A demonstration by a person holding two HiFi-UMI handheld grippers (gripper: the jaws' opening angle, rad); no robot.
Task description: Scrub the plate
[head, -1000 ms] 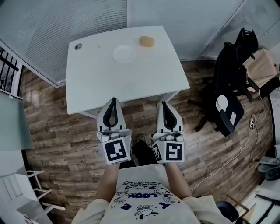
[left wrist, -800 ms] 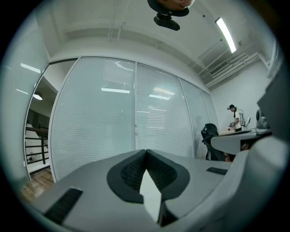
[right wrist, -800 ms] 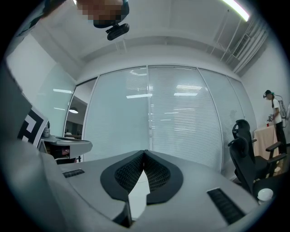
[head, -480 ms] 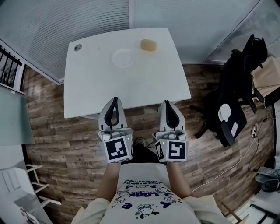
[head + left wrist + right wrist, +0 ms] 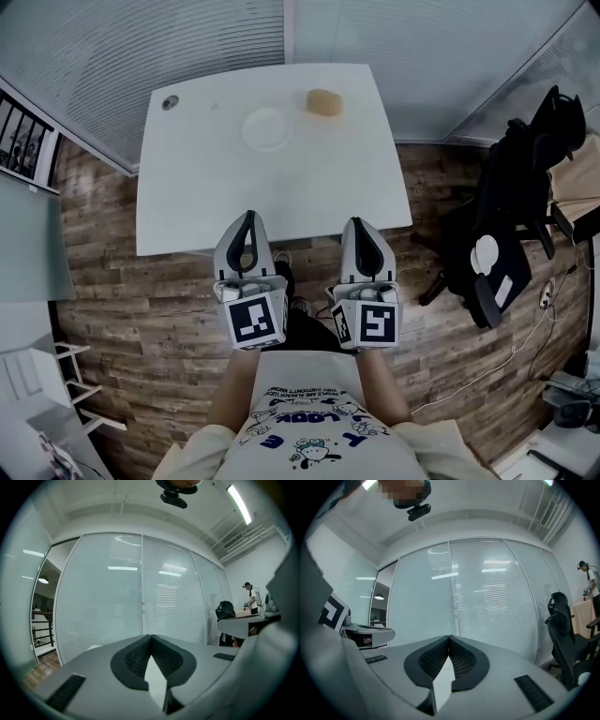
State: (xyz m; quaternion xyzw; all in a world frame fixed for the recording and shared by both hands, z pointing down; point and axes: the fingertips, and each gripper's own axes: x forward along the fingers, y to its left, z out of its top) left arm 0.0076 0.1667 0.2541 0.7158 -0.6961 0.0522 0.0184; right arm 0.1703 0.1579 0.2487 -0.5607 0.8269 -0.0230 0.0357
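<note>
The left gripper [image 5: 247, 217] and the right gripper [image 5: 360, 223] were both closed on nothing, so the plate [image 5: 265, 129] risked sliding on the table [image 5: 272, 192] if scrubbed unheld.

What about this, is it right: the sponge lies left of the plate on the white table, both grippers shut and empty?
Not quite: the head view shows the sponge right of the plate, not left. Both lie on the white table, and the left gripper and right gripper are shut and empty.
</note>
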